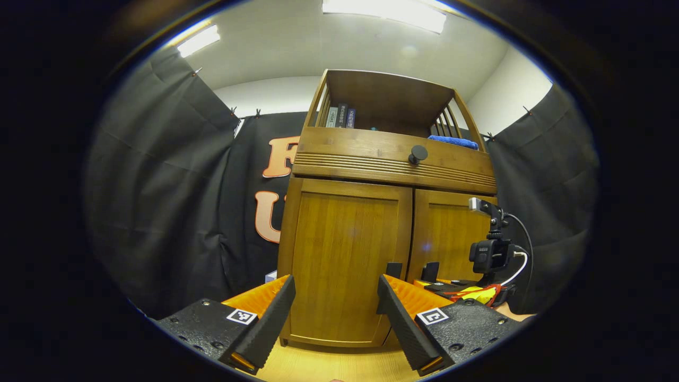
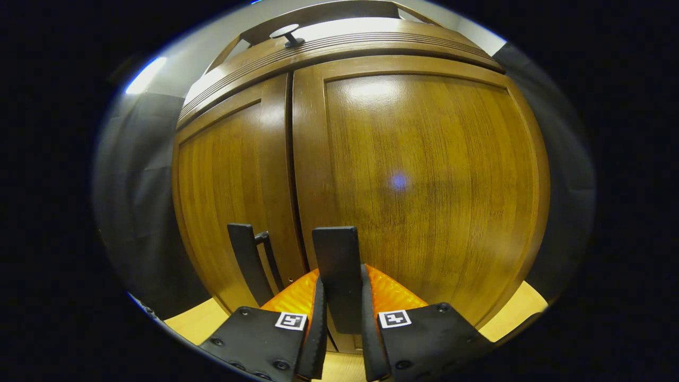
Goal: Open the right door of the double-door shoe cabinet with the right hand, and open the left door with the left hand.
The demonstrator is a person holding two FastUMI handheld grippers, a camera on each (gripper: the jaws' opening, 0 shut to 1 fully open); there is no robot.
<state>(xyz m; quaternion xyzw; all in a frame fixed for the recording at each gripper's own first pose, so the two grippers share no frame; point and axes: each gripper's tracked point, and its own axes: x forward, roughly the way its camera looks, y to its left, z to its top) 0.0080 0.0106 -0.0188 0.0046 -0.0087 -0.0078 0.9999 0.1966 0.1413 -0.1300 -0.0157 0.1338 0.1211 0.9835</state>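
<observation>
The right gripper (image 2: 342,318) is clamped on the right door's handle (image 2: 335,265), low beside the centre seam of the shoe cabinet (image 1: 371,239); the left door's handle (image 2: 245,265) stands free just across that seam. The left gripper (image 1: 337,318) hangs back from the cabinet, jaws apart and empty. Both doors look closed. A skewed pull could slip the pads off the slim handle; the swinging right door (image 2: 424,185) might strike the left gripper.
</observation>
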